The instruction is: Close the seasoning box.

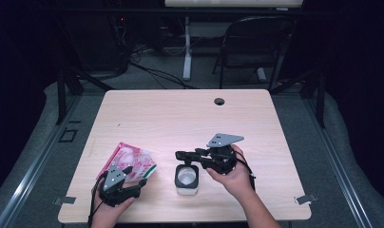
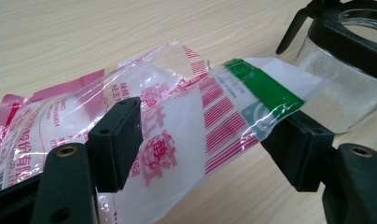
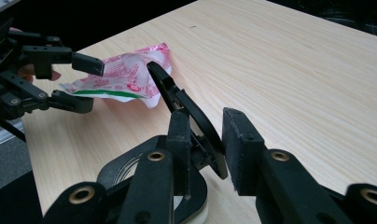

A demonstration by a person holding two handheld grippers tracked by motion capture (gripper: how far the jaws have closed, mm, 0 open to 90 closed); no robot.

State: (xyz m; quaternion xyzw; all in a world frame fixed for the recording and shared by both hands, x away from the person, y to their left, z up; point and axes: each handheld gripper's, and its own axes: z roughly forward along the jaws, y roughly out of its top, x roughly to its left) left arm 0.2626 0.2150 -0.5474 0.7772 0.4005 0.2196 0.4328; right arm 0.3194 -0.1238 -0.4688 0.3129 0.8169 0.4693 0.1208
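- Nearest the lens in the left gripper view, the left gripper [image 2: 203, 154] stands with its two black jaws wide apart and the plastic bag [image 2: 177, 121] between them; the bag's green-banded end drapes over the right-hand jaw, but whether the pads press on it cannot be told.
- From the high view, that left gripper [image 1: 121, 186] sits at the near left of the table [image 1: 180, 114], held in the person's left hand [image 1: 108, 211], with the bag [image 1: 130, 161] just beyond it.
- Printing on the bag is pink and red on clear film: rows of red stripes, a round red seal and Chinese characters too small or creased to read. A green band crosses one end beside a white panel with fine, illegible print.
- White grains fill the bag's clear film.
- Just right of the bag stands a glass jar [image 1: 187, 179] with a black collar, white contents inside, close to the table's near edge.
- Its hinged black lid [image 3: 191, 109] is tilted up and open.
- In the right gripper view, the right gripper [image 3: 204, 147] has its jaws partly open on either side of the lid's hinge end; one pad lies against the lid, the other stands clear of it, so no firm clamp is visible.
- Seen from above, the right gripper [image 1: 190, 155] reaches leftward over the jar from the person's right hand [image 1: 230, 173].
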